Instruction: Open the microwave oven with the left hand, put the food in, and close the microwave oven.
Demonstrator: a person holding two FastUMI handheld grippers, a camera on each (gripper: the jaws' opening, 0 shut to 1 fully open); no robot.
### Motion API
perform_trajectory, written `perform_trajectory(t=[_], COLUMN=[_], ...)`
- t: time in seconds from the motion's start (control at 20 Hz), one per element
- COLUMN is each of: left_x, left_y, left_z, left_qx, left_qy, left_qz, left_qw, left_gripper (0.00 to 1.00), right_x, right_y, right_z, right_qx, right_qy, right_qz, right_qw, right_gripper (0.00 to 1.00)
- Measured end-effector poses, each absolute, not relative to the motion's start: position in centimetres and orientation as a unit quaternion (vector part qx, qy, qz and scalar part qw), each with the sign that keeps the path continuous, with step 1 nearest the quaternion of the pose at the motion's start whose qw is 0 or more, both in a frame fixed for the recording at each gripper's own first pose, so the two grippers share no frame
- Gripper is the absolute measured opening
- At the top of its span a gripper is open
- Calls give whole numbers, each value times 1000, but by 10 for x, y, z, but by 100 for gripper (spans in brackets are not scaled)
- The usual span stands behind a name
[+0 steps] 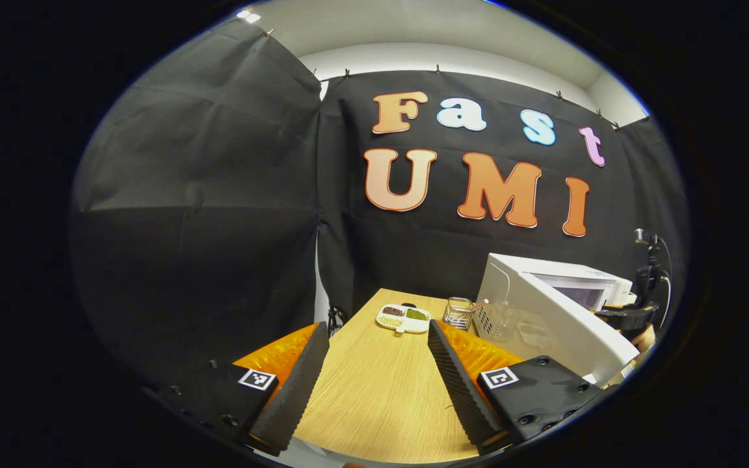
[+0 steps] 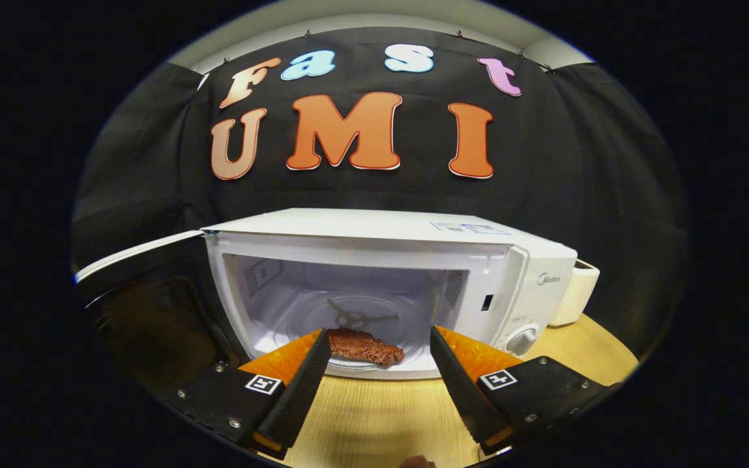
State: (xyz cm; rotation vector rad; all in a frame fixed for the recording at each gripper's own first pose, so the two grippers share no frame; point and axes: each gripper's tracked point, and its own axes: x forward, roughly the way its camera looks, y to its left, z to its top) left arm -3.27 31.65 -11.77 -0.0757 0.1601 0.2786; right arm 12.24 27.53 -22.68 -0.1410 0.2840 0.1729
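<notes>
right tongs (image 2: 380, 354) wide apart, holding nothing (food (image 2: 365, 346) inside microwave (image 2: 400, 260)) | left tongs (image 1: 378, 357) wide apart, holding nothing

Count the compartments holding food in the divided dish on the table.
3, in the white divided dish on the wooden table: a dark filling at back left, green at back right, pale at front left. Any further compartments can't be made out.

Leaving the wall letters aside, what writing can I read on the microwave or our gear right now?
Grey brand mark on the white microwave oven, above its dial: too small to read.
Top stickers on the oven's roof: blurred, unreadable.
Inner-wall sticker inside the cavity: too small to read.
Square markers on the left gripper and right gripper: coded patterns, no words.
</notes>
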Motion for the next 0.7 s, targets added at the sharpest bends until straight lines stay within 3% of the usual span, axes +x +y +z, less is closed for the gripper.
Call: perform_trajectory(t=[0.2, 0.4, 0.5, 0.65, 0.7], left_x=[-33, -27, -24, -15, -12], left_y=[315, 313, 312, 299, 295], left_z=[-118, -126, -127, -130, -131], left_qx=[-29, -18, -17, -8, -2], left_qy=[76, 82, 81, 74, 73], left_qz=[129, 110, 109, 88, 82], left_qw=[988, 990, 991, 993, 994], left_gripper=[99, 95, 100, 95, 99], right_x=[100, 81, 73, 62, 59], right_y=[239, 197, 175, 136, 124], right_z=[-194, -167, -155, -139, -136], right_qx=[-58, -71, -69, -79, -82], right_qy=[130, 110, 103, 94, 92], right_qz=[102, 97, 90, 71, 64], right_qw=[985, 987, 988, 990, 990], right_gripper=[95, 95, 95, 95, 95])
